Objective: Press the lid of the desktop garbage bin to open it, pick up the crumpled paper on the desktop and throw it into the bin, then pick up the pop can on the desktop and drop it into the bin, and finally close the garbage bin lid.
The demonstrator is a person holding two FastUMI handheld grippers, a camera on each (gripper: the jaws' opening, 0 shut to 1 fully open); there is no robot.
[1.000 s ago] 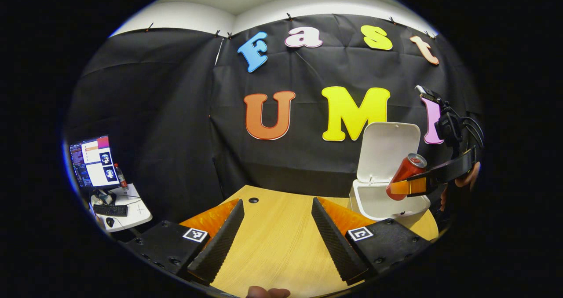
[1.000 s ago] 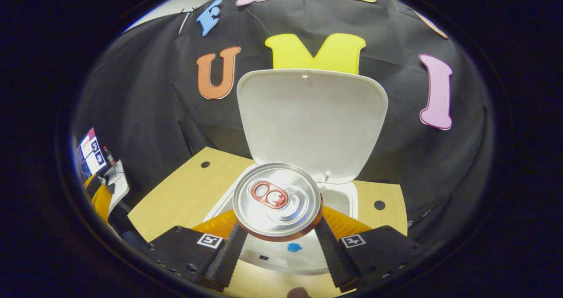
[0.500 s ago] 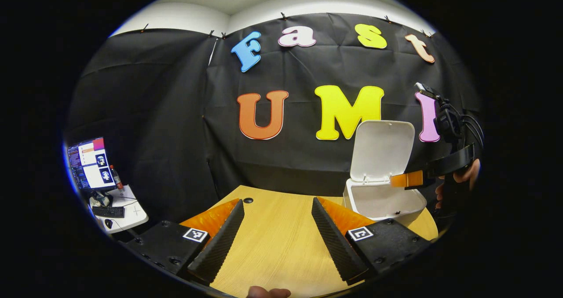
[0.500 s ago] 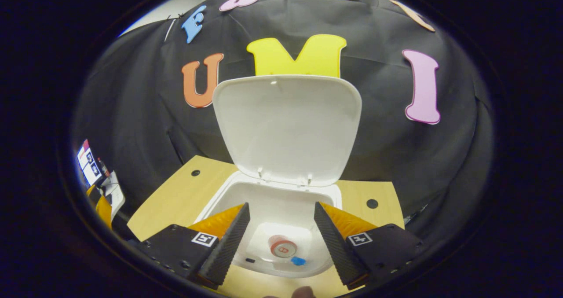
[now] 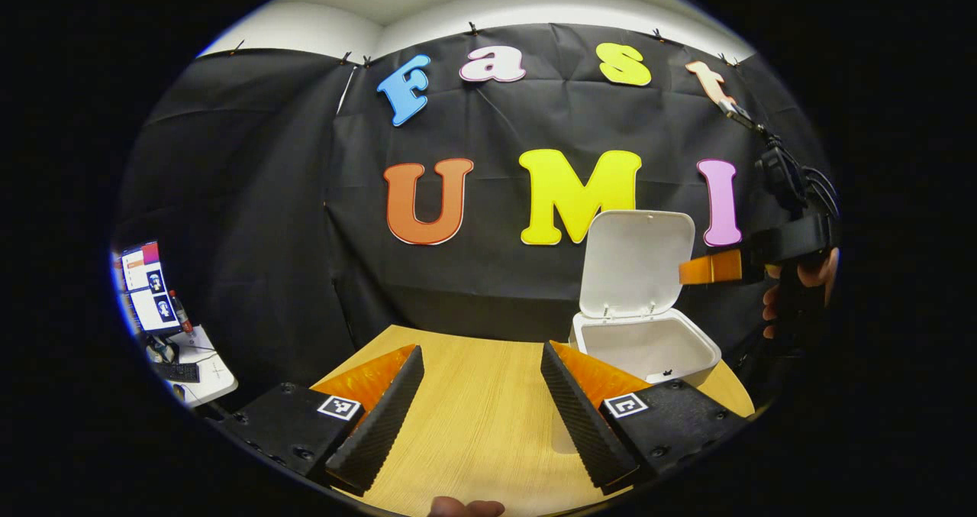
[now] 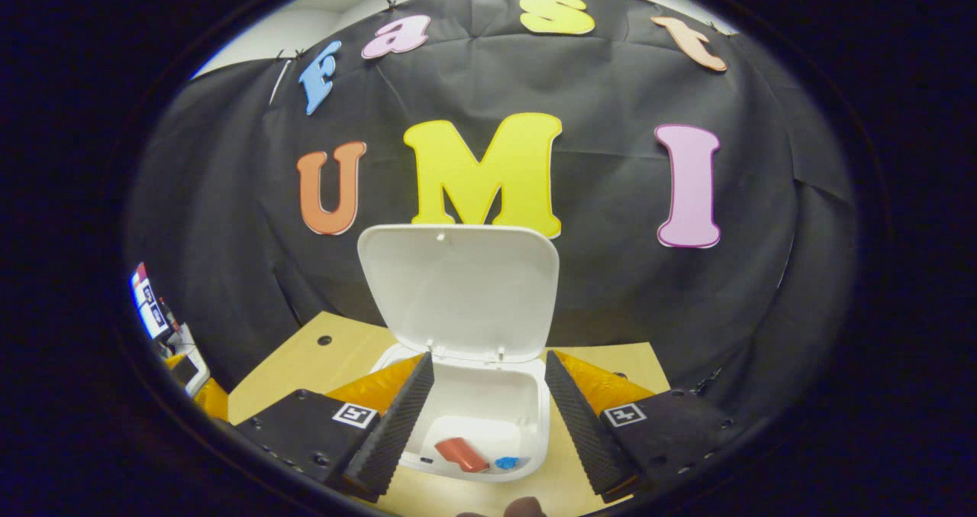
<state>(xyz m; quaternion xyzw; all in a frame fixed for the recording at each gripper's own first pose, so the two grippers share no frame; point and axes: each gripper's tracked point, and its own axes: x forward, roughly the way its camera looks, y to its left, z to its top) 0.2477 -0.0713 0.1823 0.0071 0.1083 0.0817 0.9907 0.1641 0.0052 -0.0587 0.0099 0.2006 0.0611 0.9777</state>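
In the right gripper view we see our right gripper with its jaws spread wide and holding nothing, poised above the open mouth of the white plastic desktop garbage bin. Between the two fingers, down on the bin's floor, lies the red pop can on its side, with a small blue scrap just beside it; we cannot make out the crumpled paper. Beyond the opening, the bin's white hinged lid stands upright, its inner face towards us, in front of the black cloth wall. In the left gripper view our left gripper hangs over the pale wooden bench, its jaws likewise wide apart and empty, touching nothing. Farther off and to the right in that view the same bin sits near the bench's far edge with its lid raised, and the right gripper hovers in the air just above and to the right of it, held by a hand. Far off at the left edge, a lit computer screen stands on a small white side table.
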